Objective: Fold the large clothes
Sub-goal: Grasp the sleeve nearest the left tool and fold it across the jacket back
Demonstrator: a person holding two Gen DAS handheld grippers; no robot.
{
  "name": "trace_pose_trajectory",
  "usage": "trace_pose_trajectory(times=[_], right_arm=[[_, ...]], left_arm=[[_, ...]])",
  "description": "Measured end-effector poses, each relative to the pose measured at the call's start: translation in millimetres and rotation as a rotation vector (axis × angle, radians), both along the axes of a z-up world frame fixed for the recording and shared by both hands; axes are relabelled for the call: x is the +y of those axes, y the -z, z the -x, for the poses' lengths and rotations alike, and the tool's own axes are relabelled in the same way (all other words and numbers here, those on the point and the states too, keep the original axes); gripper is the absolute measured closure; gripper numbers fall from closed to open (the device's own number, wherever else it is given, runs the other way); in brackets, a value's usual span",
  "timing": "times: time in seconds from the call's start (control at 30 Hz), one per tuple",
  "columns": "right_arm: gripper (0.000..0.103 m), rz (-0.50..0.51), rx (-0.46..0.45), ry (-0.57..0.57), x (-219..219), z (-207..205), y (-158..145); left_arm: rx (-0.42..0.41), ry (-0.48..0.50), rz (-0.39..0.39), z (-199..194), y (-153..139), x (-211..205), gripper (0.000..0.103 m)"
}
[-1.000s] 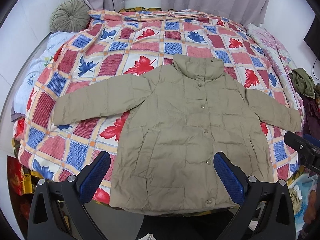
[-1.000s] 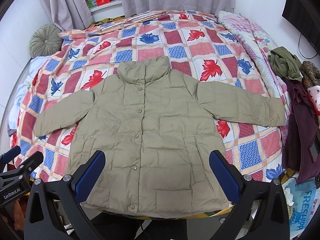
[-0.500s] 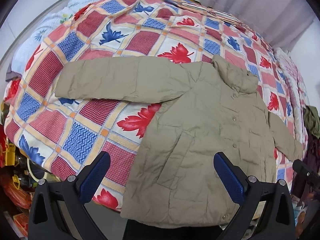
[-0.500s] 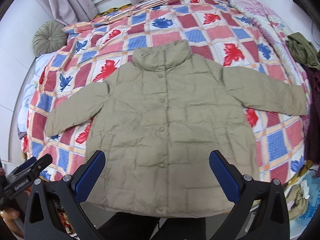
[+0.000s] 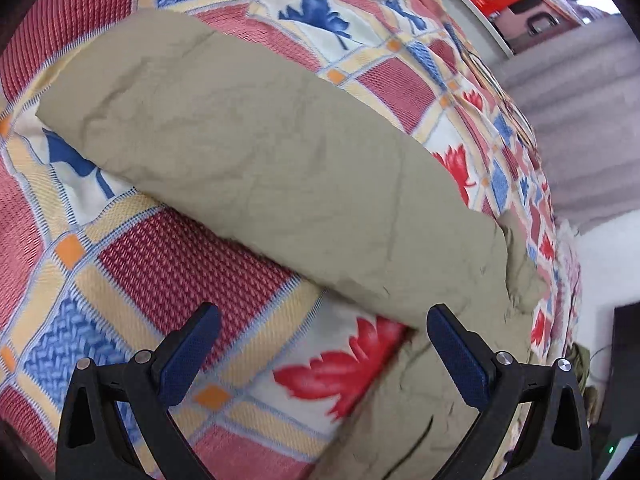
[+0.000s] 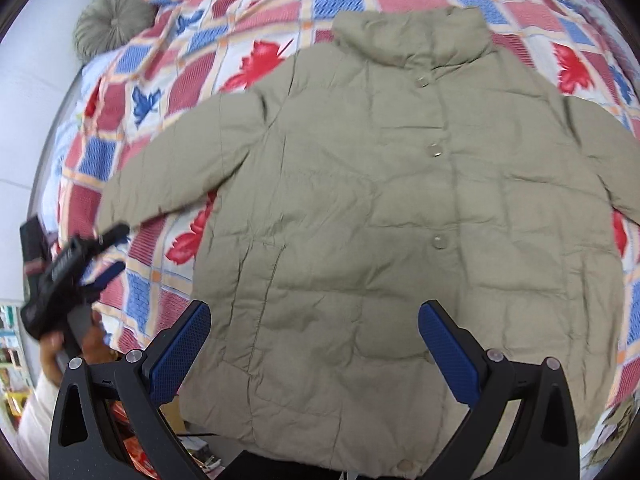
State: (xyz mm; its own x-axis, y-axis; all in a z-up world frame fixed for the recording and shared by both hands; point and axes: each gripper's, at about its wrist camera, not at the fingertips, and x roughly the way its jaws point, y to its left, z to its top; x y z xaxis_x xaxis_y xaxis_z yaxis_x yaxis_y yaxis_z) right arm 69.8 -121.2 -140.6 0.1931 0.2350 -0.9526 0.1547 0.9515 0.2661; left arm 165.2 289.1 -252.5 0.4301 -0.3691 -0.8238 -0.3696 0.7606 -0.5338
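The jacket (image 6: 360,208) was matt, quilted olive cloth with glossy snap buttons. The bedspread (image 5: 168,264) looked woven and coarse. Both grippers' pads (image 6: 448,352) were textured blue, on matt black plastic.

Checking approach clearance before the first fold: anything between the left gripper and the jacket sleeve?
Nothing visible. The left gripper is open above bare quilt, with the jacket sleeve lying flat just ahead of its fingertips. Only quilt fabric shows in the gap. The right gripper is open over the jacket body.
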Motion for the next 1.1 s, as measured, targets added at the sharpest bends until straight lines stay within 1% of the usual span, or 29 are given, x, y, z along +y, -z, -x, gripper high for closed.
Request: trace_pose_trajectory(times=[0.07,0.13,0.2,0.23,0.3,0.33,0.37,0.4,0.43,0.47,0.5,0.53,0.6,0.63,0.67,0.7,0.73,0.77,0.83,0.9,1.03,1.1], right_arm=[[0.000,0.010,0.013,-0.025,6,-5,18],[0.000,-0.002,0.016,-0.036,9,-10,33],[0.000,-0.010,0.008,-0.041,11,-16,44],[0.000,-0.008,0.002,-0.042,13,-20,48],[0.000,-0.008,-0.015,-0.040,14,-30,53],[0.000,-0.009,-0.024,-0.038,16,-37,56],[0.000,-0.010,-0.029,-0.035,17,-43,57],[0.000,-0.014,-0.037,-0.031,18,-50,57],[0.000,-0.022,-0.051,-0.025,21,-58,58],[0.000,-0.028,-0.065,-0.022,23,-65,58],[0.000,-0.034,-0.081,-0.018,27,-73,57],[0.000,-0.044,-0.099,-0.016,30,-81,57],[0.001,-0.057,-0.133,-0.010,37,-97,55],[0.009,-0.061,-0.157,-0.003,41,-105,55],[0.035,-0.066,-0.172,-0.001,45,-114,56],[0.054,-0.072,-0.170,0.000,50,-123,59],[0.082,-0.093,-0.160,0.006,53,-134,64],[0.086,-0.122,-0.158,0.019,57,-142,70],[0.086,-0.187,-0.165,0.044,61,-156,80],[0.086,-0.222,-0.163,0.052,69,-167,93],[0.086,-0.293,-0.096,0.087,81,-171,129],[0.086,-0.287,-0.096,0.088,85,-170,136]], left_arm=[[-0.002,-0.056,0.029,-15,20,17,0.000],[-0.010,-0.111,0.046,-26,32,33,0.001],[-0.029,-0.159,0.054,-34,37,47,0.001],[-0.039,-0.178,0.042,-40,36,53,0.001],[-0.045,-0.197,0.000,-52,34,64,0.010],[-0.037,-0.200,-0.024,-59,34,69,0.022],[-0.032,-0.201,-0.038,-64,34,73,0.042],[-0.024,-0.197,-0.047,-71,35,76,0.056],[-0.019,-0.181,-0.035,-76,37,80,0.082],[-0.016,-0.174,-0.013,-79,37,83,0.092],[-0.020,-0.176,-0.012,-80,34,84,0.093],[-0.038,-0.167,-0.042,-79,25,83,0.096],[-0.087,-0.119,-0.134,-77,2,72,0.096],[-0.116,-0.081,-0.190,-77,-13,64,0.096],[-0.140,-0.051,-0.229,-75,-25,58,0.096],[-0.166,-0.020,-0.266,-73,-38,50,0.096],[-0.197,0.011,-0.298,-72,-52,43,0.096],[-0.228,0.037,-0.319,-70,-65,36,0.096],[-0.286,0.085,-0.337,-65,-90,20,0.096],[-0.335,0.129,-0.334,-66,-111,2,0.096],[-0.425,0.249,-0.290,-68,-143,-54,0.096],[-0.455,0.306,-0.255,-72,-153,-87,0.096]])
